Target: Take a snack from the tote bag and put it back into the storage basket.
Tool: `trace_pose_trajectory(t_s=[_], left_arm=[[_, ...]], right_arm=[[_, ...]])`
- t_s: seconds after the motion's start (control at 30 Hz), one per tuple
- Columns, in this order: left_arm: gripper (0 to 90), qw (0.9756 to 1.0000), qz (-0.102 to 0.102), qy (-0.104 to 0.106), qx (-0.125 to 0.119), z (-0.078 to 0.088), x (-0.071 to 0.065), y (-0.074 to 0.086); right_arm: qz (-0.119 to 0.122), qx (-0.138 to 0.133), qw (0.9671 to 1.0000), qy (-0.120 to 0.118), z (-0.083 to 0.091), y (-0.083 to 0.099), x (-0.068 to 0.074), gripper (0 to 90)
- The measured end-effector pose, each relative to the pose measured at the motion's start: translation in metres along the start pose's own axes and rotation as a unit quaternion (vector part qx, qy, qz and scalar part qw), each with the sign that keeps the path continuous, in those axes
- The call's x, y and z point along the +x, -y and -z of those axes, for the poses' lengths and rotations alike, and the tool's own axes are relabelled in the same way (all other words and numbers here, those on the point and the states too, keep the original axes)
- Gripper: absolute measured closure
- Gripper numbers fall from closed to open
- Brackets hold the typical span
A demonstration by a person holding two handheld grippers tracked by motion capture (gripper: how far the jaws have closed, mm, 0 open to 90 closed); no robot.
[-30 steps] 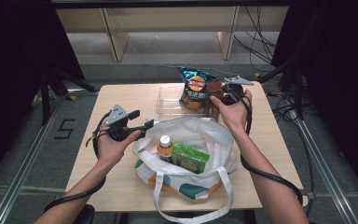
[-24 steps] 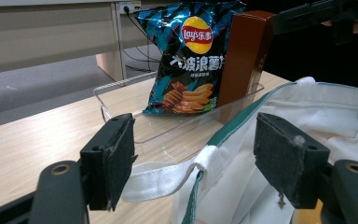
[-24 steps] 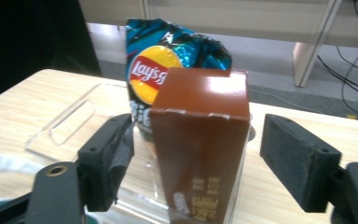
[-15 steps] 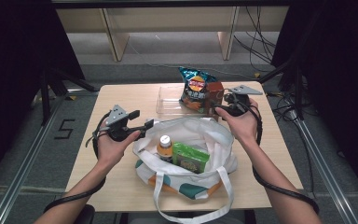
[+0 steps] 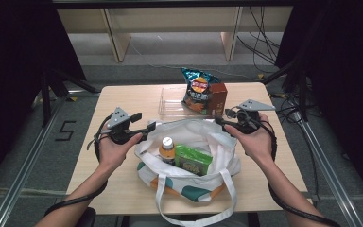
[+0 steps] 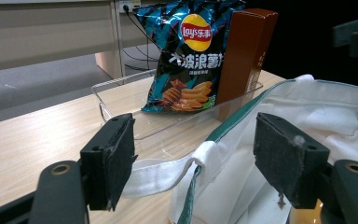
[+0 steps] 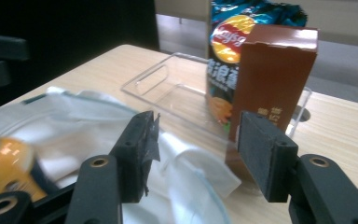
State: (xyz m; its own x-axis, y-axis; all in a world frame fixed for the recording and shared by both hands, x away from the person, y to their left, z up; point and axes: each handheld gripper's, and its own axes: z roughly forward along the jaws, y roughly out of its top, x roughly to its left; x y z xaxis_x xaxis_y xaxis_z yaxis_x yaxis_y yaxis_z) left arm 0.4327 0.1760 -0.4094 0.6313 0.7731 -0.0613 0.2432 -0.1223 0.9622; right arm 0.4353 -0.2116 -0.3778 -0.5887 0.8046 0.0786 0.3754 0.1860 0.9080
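A white tote bag (image 5: 189,184) with teal and orange patches lies open mid-table. Inside are an orange bottle (image 5: 167,146) with a white cap and a green packet (image 5: 193,160). Behind it, a clear tray (image 5: 170,101) holds a Lay's chip bag (image 5: 196,92) and an upright brown box (image 5: 218,98). My left gripper (image 5: 146,127) is at the bag's left rim; its jaws (image 6: 196,135) stand open around the rim strap without pressing it. My right gripper (image 5: 220,120) is at the bag's right rim. Its jaws (image 7: 196,140) have just been closing, still open, over bag cloth (image 7: 182,177), with the box (image 7: 272,74) beyond.
The wooden table (image 5: 123,99) has bare room left of the tray and along both sides of the bag. The bag's handle loops hang over the near edge. Wooden shelving and cables stand on the floor beyond the table's far edge.
My right hand has drawn back from the tray to the bag's right rim, leaving the brown box upright beside the chips. The left hand has stayed put.
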Motion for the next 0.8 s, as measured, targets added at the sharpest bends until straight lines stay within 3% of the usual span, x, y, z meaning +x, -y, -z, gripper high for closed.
trace_pose_trajectory(t_s=[0.13, 0.17, 0.2, 0.23, 0.47, 0.63, 0.8], left_arm=[[28.6, 1.0, 0.0, 0.0, 0.0, 0.001, 0.0, 0.001], [28.6, 1.0, 0.0, 0.0, 0.001, 0.001, -0.001, 0.001], [28.7, 1.0, 0.0, 0.0, 0.002, 0.001, -0.001, 0.001], [28.6, 1.0, 0.001, 0.0, 0.001, 0.001, -0.001, 0.001], [28.6, 1.0, -0.002, 0.0, -0.002, 0.003, -0.001, -0.001], [28.6, 1.0, 0.0, -0.002, -0.004, 0.003, -0.001, -0.001], [28.6, 1.0, 0.0, -0.001, -0.008, 0.004, 0.0, -0.003]], right_arm=[[0.0, 0.0, 0.9997, -0.025, 0.01, 0.004, 0.003, 48.9], [0.01, -0.007, 0.9995, -0.03, 0.011, 0.005, 0.002, 49.3], [-0.001, 0.004, 0.9994, -0.033, 0.014, 0.006, 0.003, 49.6], [0.004, 0.006, 0.9994, -0.035, 0.016, 0.006, 0.004, 49.6], [-0.01, -0.002, 0.999, -0.043, 0.025, 0.007, 0.009, 49.4], [0.014, -0.015, 0.9986, -0.049, 0.025, 0.005, 0.011, 49.4], [0.01, -0.001, 0.9973, -0.072, 0.025, 0.008, 0.017, 49.2]])
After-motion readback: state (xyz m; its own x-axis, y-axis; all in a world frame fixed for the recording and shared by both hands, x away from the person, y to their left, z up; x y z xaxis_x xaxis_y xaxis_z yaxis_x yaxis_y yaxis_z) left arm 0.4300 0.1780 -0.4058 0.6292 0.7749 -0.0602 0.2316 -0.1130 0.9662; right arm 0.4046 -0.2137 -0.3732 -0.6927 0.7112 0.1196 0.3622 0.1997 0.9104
